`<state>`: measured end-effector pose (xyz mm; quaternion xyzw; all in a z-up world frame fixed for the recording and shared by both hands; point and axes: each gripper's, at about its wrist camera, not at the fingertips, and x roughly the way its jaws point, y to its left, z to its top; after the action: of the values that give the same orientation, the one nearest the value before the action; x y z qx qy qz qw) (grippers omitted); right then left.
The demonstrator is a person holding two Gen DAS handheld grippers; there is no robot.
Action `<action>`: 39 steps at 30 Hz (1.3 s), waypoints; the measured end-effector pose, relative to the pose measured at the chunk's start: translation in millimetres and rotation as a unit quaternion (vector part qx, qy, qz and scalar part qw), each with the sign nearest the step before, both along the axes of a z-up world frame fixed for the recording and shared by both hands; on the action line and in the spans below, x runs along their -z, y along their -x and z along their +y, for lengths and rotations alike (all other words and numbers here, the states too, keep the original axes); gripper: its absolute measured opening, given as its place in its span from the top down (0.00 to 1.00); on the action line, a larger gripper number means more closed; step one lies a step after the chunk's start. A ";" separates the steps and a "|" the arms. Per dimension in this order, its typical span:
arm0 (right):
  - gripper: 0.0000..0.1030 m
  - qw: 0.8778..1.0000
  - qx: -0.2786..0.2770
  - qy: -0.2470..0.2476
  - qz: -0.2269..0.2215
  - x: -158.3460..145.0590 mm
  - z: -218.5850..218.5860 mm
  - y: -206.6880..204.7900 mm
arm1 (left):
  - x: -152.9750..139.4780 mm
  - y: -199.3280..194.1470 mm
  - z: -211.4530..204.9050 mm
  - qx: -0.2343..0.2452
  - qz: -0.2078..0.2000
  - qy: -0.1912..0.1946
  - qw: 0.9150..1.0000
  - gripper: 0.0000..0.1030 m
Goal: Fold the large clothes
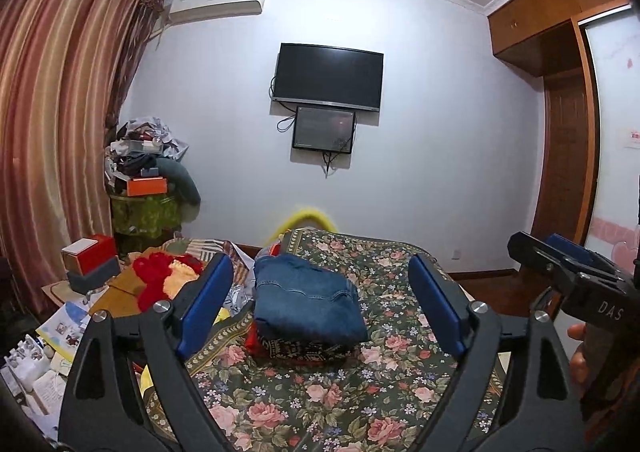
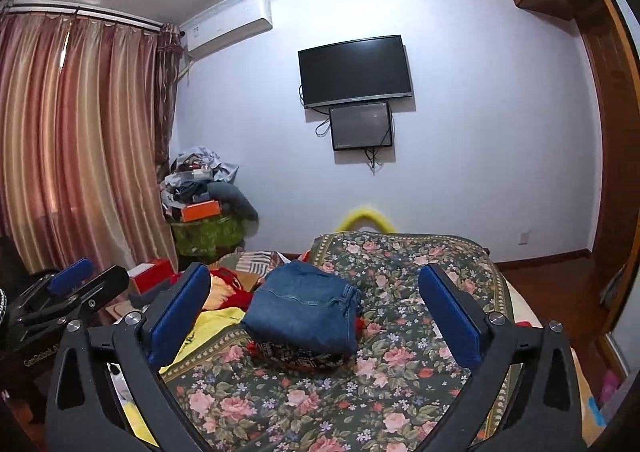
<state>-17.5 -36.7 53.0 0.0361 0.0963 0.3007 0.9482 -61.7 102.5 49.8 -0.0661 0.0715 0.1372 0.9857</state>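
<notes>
A: Left wrist view first. Where are the folded jeans [image 1: 310, 302]?

B: On the floral bedspread [image 1: 320, 392], mid-bed, stacked on a red-and-black patterned cloth [image 1: 304, 350] that pokes out underneath. The left gripper [image 1: 320, 304] is spread wide with nothing between the blue pads [image 1: 202, 306]. The bundle sits ahead of the tips, roughly centred in the gap, and apart from both pads.

A: The other tool?

B: The right gripper [image 1: 568, 264] shows at the right edge, off the bed's side and clear of the denim. A thumb is visible below it.

A: Right wrist view.

B: Same folded jeans [image 2: 302, 314], same bedspread [image 2: 400, 392], with a yellow garment [image 2: 208, 332] to their left. The right gripper [image 2: 316, 310] also stands fully apart and empty, with the bundle ahead and slightly left of centre. The left gripper [image 2: 76, 284] is at the far left, its jaws apart and nothing in them.

A: Handling?

B: My judgement is that denim is heavy for cloth, limp but thick. A stack of layers would sag and slide open if it were pinched at one corner.

A: Hold points?

B: I'd take the two side edges of the bundle, low, through all the layers, one tool per side. The fold looks finished, and the loose yellow piece may be next.
</notes>
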 end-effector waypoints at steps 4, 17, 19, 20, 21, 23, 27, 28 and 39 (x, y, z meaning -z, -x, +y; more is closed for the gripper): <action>0.00 1.000 0.003 0.002 -0.003 4.6 -1.9 4.8 | 0.8 2.2 -3.5 -0.002 -0.001 -0.006 1.000 0.12; 0.00 1.000 0.004 0.007 0.000 6.2 -0.2 6.4 | 3.1 1.5 -2.9 0.002 -0.002 -0.003 1.000 0.10; 0.00 1.000 0.004 0.007 0.000 6.6 -0.1 6.4 | 3.6 1.5 -2.0 0.003 -0.002 -0.003 1.000 0.09; 0.00 1.000 0.004 0.007 0.000 6.3 -0.2 6.5 | 3.5 1.5 -2.0 0.003 -0.003 -0.004 1.000 0.08; 0.00 1.000 0.004 0.007 0.000 5.8 -0.5 6.8 | 3.6 1.6 -2.0 0.003 -0.003 -0.004 1.000 0.08; 0.00 1.000 0.004 0.008 0.000 6.2 -0.4 6.7 | 3.4 1.5 -0.7 0.004 -0.003 -0.003 1.000 0.07; 0.00 1.000 0.004 0.007 0.000 6.2 -0.4 6.4 | 3.9 1.0 0.9 0.004 -0.004 0.000 1.000 0.06; 0.00 1.000 0.004 0.007 0.000 6.2 -0.5 6.5 | 3.9 0.8 1.5 0.005 -0.004 0.000 1.000 0.06; 0.00 1.000 0.007 0.011 0.002 7.3 -2.1 5.1 | 4.5 -1.0 7.0 0.006 -0.002 0.013 1.000 0.04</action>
<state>-22.6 -38.7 45.8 0.0270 0.1014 0.2933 0.9502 -60.7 109.6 45.3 -0.0785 0.0721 0.1300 0.9858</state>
